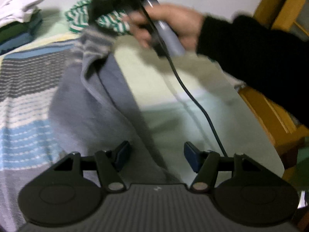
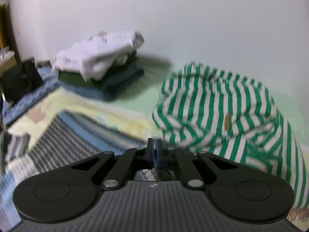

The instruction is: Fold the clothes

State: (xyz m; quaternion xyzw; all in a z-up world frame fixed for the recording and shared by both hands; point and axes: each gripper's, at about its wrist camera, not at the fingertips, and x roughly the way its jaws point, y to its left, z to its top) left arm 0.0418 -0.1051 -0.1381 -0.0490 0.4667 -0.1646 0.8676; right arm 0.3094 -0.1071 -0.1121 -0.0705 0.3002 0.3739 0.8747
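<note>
A grey garment [image 1: 92, 100] with grey, white and blue stripes [image 1: 23, 96] lies spread on the bed. One striped corner [image 1: 94, 42] is pulled up to my right gripper [image 1: 96, 17], which a hand [image 1: 173, 23] holds at the top of the left wrist view. In the right wrist view that gripper [image 2: 155, 147] has its jaws pressed together, with a bit of cloth showing just below them. My left gripper [image 1: 156, 152] hangs open over the grey garment's right edge with nothing between its pads.
A crumpled green-and-white striped garment [image 2: 222, 112] lies right of the right gripper. A stack of folded clothes [image 2: 100, 71] sits by the wall. A black cable [image 1: 189, 92] trails over the pale green sheet [image 1: 193, 116]. A wooden bed frame [image 1: 270, 116] runs along the right.
</note>
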